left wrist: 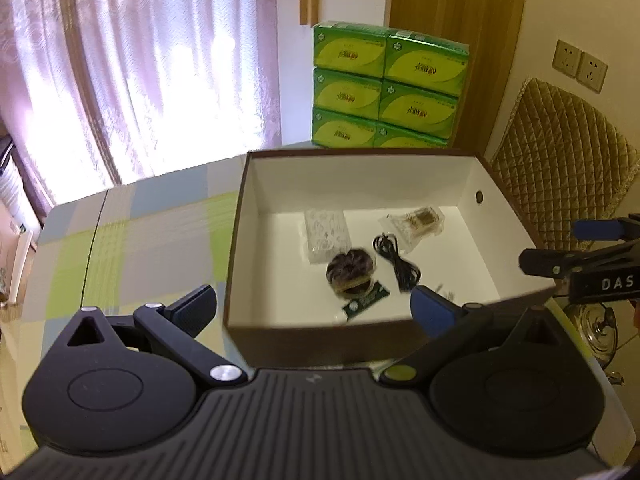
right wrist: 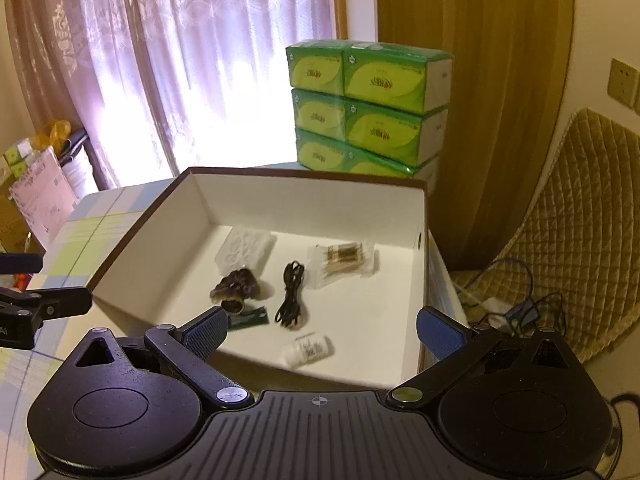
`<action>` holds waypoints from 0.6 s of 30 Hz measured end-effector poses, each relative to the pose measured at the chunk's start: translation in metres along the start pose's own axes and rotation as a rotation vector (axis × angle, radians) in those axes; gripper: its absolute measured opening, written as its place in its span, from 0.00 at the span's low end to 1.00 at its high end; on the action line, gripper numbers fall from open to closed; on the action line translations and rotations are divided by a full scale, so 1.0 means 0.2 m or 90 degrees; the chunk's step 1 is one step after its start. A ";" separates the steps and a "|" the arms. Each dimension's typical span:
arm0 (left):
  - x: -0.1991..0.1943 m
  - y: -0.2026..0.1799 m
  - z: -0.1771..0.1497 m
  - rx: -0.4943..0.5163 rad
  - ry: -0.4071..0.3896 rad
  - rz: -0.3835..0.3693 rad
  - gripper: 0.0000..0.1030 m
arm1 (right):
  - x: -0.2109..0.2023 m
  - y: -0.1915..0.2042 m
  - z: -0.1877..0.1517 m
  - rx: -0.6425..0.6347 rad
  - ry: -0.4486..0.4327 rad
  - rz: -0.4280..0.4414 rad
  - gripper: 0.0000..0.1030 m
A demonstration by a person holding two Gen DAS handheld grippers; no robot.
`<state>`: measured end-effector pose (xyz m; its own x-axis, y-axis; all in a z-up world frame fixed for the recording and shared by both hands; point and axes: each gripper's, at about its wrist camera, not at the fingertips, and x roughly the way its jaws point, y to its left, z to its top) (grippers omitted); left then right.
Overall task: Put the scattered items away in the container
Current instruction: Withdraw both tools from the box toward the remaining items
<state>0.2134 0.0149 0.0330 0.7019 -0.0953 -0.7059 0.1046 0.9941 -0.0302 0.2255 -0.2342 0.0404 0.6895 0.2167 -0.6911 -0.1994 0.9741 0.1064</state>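
A brown box with a white inside (left wrist: 472, 184) (right wrist: 132, 256) stands on the checked table. Inside lie a clear patterned packet (left wrist: 325, 236) (right wrist: 245, 249), a dark hair tie (left wrist: 352, 271) (right wrist: 235, 285), a green sachet (left wrist: 366, 303) (right wrist: 250, 316), a coiled black cable (left wrist: 396, 262) (right wrist: 291, 300), a bag of brown sticks (left wrist: 416, 222) (right wrist: 343, 262) and a small white bottle (right wrist: 308, 350). My left gripper (left wrist: 314, 312) hangs open at the box's near wall, nothing between its fingers. My right gripper (right wrist: 322, 334) is open above the white bottle, holding nothing.
Green tissue packs (left wrist: 386, 88) (right wrist: 368, 112) are stacked behind the box. A quilted chair (left wrist: 560, 160) (right wrist: 576, 232) stands at the right, with cables (right wrist: 516, 308) on its seat. The checked tablecloth (left wrist: 136, 248) spreads left of the box. Curtains hang behind.
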 end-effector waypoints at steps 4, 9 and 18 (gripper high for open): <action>-0.06 0.03 -0.09 -0.007 0.005 0.006 0.99 | -0.05 0.01 -0.08 0.005 0.002 0.006 1.00; -0.12 0.04 -0.20 -0.017 0.012 0.009 0.99 | -0.10 0.03 -0.18 0.003 0.012 0.014 1.00; -0.14 0.04 -0.36 -0.020 0.046 0.013 0.99 | -0.11 0.06 -0.32 0.005 0.042 0.023 1.00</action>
<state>0.1437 0.0298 0.0017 0.6504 -0.0722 -0.7562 0.0683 0.9970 -0.0363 0.1626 -0.2313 0.0113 0.6344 0.2473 -0.7324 -0.2176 0.9663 0.1378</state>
